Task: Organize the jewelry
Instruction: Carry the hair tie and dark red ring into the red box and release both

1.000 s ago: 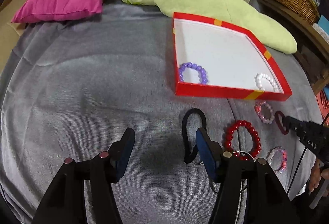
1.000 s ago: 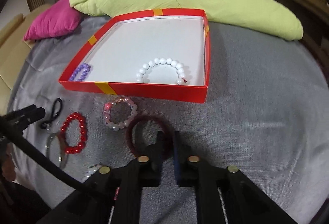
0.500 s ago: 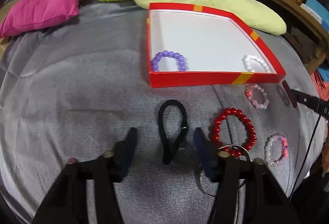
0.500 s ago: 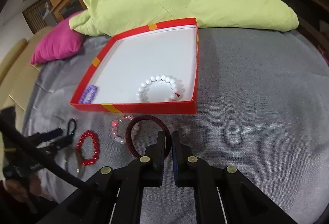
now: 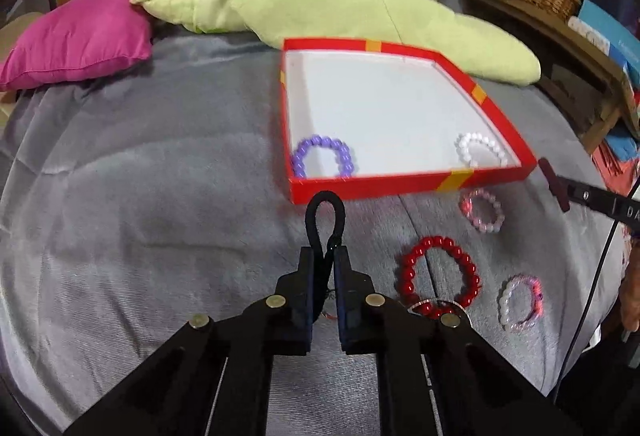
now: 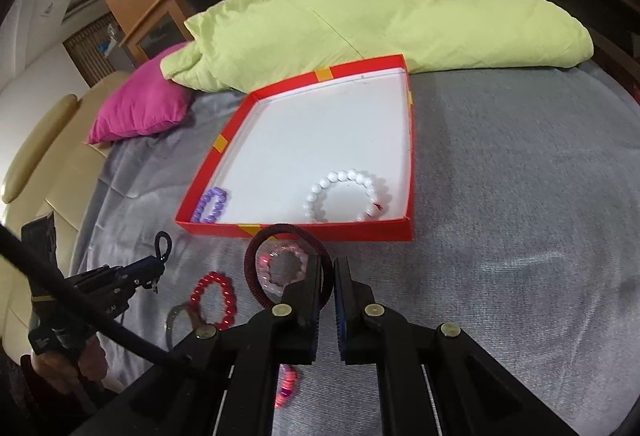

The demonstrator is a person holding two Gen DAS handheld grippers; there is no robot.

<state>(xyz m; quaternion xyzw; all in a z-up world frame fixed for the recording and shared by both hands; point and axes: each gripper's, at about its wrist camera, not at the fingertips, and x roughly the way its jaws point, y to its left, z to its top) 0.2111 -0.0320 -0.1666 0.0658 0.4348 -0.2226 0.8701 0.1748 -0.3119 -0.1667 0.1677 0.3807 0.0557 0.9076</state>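
Since a second ago our left gripper (image 5: pixel 324 256) has gone from wide open to clamped on the black cord loop (image 5: pixel 325 214), and our right gripper (image 6: pixel 328 272), already pinched on the dark red band (image 6: pixel 256 244), has carried it up off the blanket toward the box.

We see the black loop standing up from between the left fingers at the centre of the left view, its top just in front of the near wall of the red box (image 5: pixel 404 185). In the right view the left gripper shows at the lower left, reaching in low and nearly level over the grey blanket (image 6: pixel 520 196), with the loop poking up from its tip. Our right gripper points forward and down from the bottom centre of its own view, jaws shut on the lower right edge of the dark red band, whose ring hangs in front of the box's near wall.

Inside the box, a purple bead bracelet (image 5: pixel 322 160) lies in the near left corner and a white bead bracelet (image 5: pixel 478 152) in the near right corner. On the blanket in front of the box lie a pale pink bracelet (image 5: pixel 482 210), a red bead bracelet (image 5: pixel 438 276) and a pink-and-white bracelet (image 5: pixel 520 302).

Behind the box we see a green quilt (image 5: pixel 320 4) and, at upper left, a magenta pillow (image 5: pixel 80 36).
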